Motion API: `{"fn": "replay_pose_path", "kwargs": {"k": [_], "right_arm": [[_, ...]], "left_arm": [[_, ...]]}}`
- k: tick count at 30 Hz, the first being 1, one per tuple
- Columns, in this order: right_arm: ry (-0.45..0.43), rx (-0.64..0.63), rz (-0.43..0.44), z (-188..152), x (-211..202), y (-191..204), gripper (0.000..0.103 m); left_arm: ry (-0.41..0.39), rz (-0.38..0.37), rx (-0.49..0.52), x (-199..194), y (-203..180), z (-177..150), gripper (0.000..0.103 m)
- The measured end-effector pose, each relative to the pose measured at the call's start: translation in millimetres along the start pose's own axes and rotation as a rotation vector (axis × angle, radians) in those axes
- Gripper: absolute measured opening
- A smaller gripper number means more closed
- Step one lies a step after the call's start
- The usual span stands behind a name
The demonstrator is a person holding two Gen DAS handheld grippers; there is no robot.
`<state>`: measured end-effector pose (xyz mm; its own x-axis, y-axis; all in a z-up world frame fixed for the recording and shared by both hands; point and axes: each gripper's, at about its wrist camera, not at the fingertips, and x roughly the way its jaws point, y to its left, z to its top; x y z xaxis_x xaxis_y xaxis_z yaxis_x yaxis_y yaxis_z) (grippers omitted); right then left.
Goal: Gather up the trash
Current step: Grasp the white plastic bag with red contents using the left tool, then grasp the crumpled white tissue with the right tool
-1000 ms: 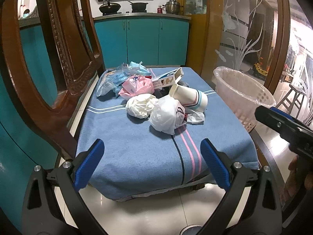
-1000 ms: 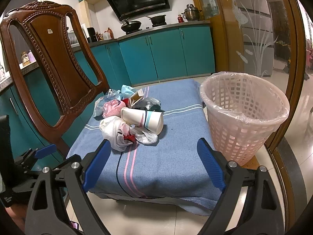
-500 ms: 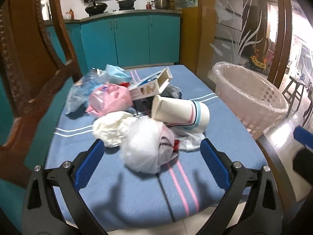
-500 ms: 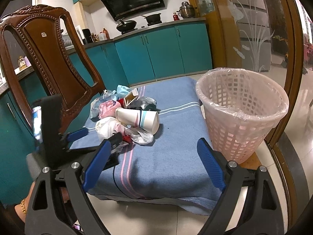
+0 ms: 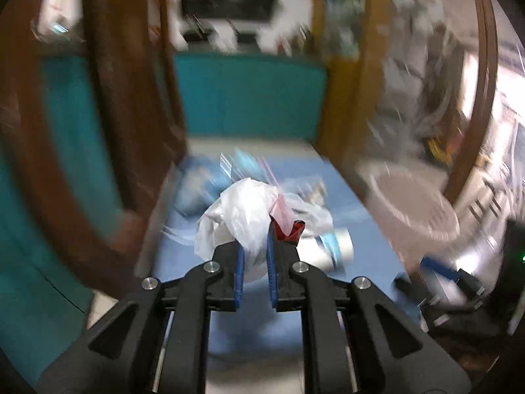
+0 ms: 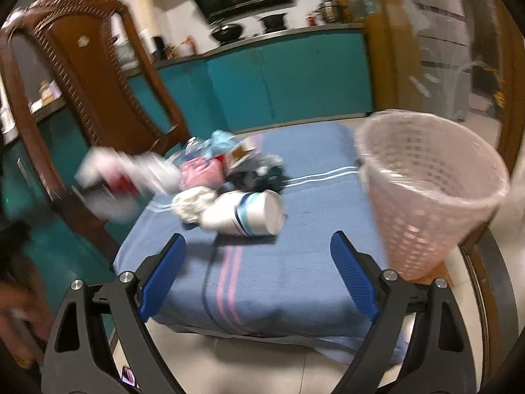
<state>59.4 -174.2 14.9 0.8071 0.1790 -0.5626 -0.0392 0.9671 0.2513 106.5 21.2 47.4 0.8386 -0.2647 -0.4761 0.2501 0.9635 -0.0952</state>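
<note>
The left tongs [image 5: 254,251] are clenched on a crumpled white plastic bag [image 5: 242,213]; their jaws have just been closing, and the bag, with a red and pink scrap [image 5: 287,225] bunched at its right side, is pinched between the blue pads. In the left wrist view the bag sits at frame centre, above the blurred blue cloth [image 5: 256,331]. In the right wrist view it appears as a white and red smear [image 6: 124,180] at centre left, in front of the wooden chair back [image 6: 78,75]. The right tongs [image 6: 259,275] are released, jaws wide with nothing between them, low in the frame over the near edge of the blue cloth [image 6: 295,282] that covers the bench. The pink lattice basket [image 6: 433,177], lined with a clear bag, stands at the right edge of the cloth; its contents cannot be made out. The remaining trash lies at centre frame: a paper cup [image 6: 249,213] on its side with its base toward the camera, a white wad [image 6: 192,202] touching its left side, a pink bag [image 6: 200,170] behind these, and a small carton [image 6: 242,152] and dark wrappers [image 6: 269,174] further back. The cloth between cup and basket is bare, as is the striped strip in front of the cup. The chair back closes off the left side.
</note>
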Motion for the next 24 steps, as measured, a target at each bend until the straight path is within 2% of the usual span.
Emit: {"fn": "replay_pose_path", "kwargs": {"k": [5,8,11,18,19,21,22,24], "right_arm": [[-0.024,-0.135,0.042,16,28,46,0.088],[0.028,-0.188,0.053,28,62,69,0.088],[0.075,-0.254,0.018,36,106,95,0.088],[0.199,-0.254,-0.080,50,177,115,0.087],[0.219,-0.256,-0.087,51,186,116,0.083],[0.291,-0.267,-0.095,49,204,118,0.065],[0.302,-0.270,-0.096,49,206,119,0.052],[0.302,-0.284,-0.080,48,201,119,0.042]], "left_arm": [[-0.140,0.085,-0.046,-24,18,4,0.013],[-0.152,0.122,-0.044,-22,20,2,0.013],[-0.158,0.127,-0.049,-25,22,5,0.013],[-0.176,0.109,-0.087,-39,37,11,0.013],[-0.174,0.109,-0.094,-39,39,11,0.013],[-0.171,0.107,-0.101,-38,42,11,0.013],[-0.169,0.109,-0.102,-39,44,12,0.013],[-0.166,0.105,-0.109,-40,46,11,0.013]]}}
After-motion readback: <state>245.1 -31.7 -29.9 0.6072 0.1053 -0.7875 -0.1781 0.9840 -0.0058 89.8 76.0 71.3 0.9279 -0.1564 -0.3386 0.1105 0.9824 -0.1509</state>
